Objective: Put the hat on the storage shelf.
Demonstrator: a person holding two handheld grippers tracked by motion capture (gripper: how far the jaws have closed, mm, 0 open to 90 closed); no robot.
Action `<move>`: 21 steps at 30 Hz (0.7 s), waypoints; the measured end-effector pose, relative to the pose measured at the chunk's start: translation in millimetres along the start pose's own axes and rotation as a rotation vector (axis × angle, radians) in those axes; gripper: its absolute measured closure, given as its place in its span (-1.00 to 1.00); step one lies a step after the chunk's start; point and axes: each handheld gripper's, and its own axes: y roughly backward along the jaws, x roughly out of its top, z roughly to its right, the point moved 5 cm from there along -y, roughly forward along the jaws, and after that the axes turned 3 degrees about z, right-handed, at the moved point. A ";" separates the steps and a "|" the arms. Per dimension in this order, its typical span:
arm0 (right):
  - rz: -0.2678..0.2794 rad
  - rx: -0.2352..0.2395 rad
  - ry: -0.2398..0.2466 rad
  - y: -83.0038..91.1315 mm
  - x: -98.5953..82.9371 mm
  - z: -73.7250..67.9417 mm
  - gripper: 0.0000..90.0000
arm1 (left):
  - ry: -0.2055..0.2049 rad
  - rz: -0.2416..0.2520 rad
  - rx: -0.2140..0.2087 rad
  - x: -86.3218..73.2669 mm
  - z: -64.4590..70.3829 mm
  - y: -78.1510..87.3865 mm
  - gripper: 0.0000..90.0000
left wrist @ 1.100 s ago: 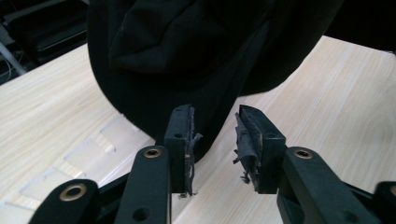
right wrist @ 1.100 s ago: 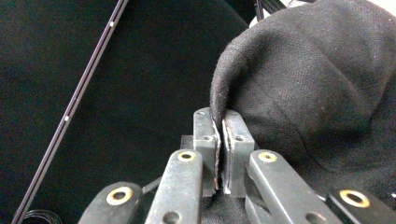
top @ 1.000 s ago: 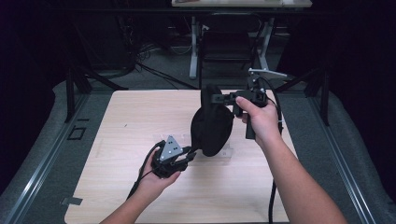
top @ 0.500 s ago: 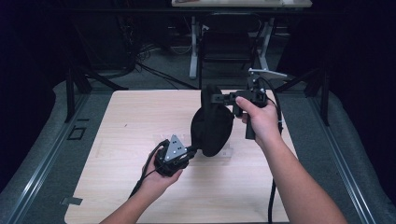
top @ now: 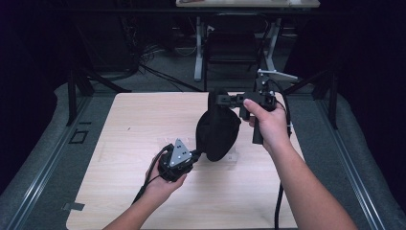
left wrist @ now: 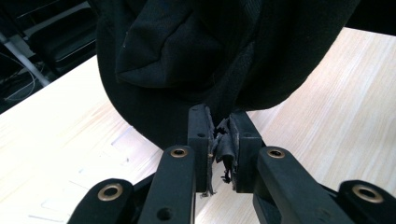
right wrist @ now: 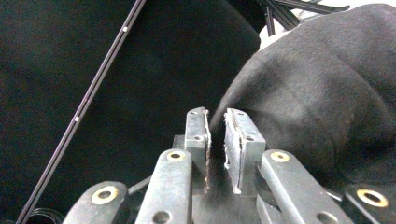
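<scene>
We hold a black cloth bag (top: 218, 129) up over the middle of the tabletop (top: 119, 124), standing tall between our two tools. Our left tool (top: 195, 154) pinches its bottom edge from low on the left, hand near the tabletop. Our right tool (top: 221, 99) is at its top, hand raised; its jaws look almost pressed together, but we cannot tell if they grip cloth.

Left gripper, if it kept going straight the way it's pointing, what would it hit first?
The black cloth bag: the left gripper is already shut on its lower edge, so pushing on would drive straight into the hanging fabric.
</scene>
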 end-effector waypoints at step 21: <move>0.038 -0.012 -0.012 22.1 -3.5 11.3 0.64 | 0.007 0.002 0.007 -4.5 -5.6 4.4 0.87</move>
